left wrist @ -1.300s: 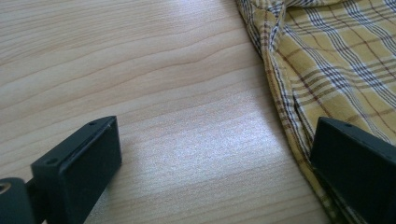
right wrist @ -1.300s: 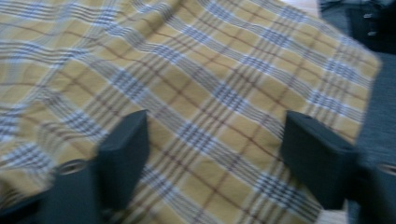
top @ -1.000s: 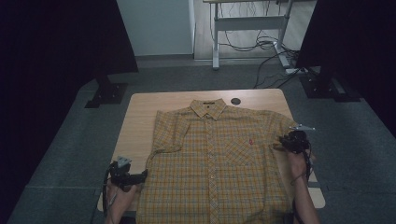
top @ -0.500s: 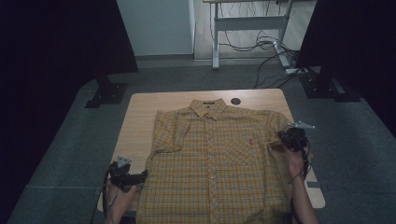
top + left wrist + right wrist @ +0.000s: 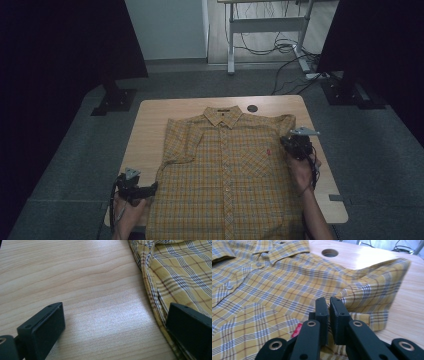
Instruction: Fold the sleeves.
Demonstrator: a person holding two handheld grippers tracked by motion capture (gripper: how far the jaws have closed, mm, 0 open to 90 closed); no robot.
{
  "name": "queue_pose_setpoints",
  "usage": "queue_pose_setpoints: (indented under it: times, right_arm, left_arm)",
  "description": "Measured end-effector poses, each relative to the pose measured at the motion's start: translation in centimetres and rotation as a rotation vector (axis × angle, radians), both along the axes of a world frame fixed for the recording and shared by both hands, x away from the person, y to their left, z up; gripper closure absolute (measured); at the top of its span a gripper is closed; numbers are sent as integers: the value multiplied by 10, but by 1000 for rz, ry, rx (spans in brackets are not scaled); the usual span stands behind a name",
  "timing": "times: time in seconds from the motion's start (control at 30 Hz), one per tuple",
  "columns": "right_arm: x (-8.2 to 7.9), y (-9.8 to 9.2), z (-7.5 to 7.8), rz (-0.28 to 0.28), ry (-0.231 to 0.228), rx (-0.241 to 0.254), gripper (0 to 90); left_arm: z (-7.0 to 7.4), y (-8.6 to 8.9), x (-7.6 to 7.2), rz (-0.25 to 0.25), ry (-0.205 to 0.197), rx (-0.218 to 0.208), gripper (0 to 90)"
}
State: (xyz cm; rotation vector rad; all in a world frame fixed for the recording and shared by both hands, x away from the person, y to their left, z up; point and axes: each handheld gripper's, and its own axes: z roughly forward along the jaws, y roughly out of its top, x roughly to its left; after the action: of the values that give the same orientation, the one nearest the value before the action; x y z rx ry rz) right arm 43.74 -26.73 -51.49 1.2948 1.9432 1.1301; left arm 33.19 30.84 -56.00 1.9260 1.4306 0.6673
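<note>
yellow plaid shirt (image 5: 225,170), pale wood table (image 5: 150,125)

Your high view looked forward and down from above your side of the surface (image 5: 150,130), taking it all in. Each hand-held gripper's camera sat close and low, looking along its jaws. All three views shared the shirt (image 5: 230,170) (image 5: 180,272) (image 5: 274,290).
</note>
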Motion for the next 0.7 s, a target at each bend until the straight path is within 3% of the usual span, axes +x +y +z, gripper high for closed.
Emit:
queue_pose_setpoints:
  times: [0.33, 0.53, 0.7]
  right_arm:
    - [5, 27, -21, 79, 51, -33, 843]
    - [8, 42, -33, 157, 108, -57, 820]
    - [10, 45, -41, 171, 140, -52, 793]
  left_arm:
    - [0, 0, 0, 3, 0, 0, 24]
    - [0, 0, 0, 2, 1, 0, 24]
    - [0, 0, 0, 3, 0, 0, 24]
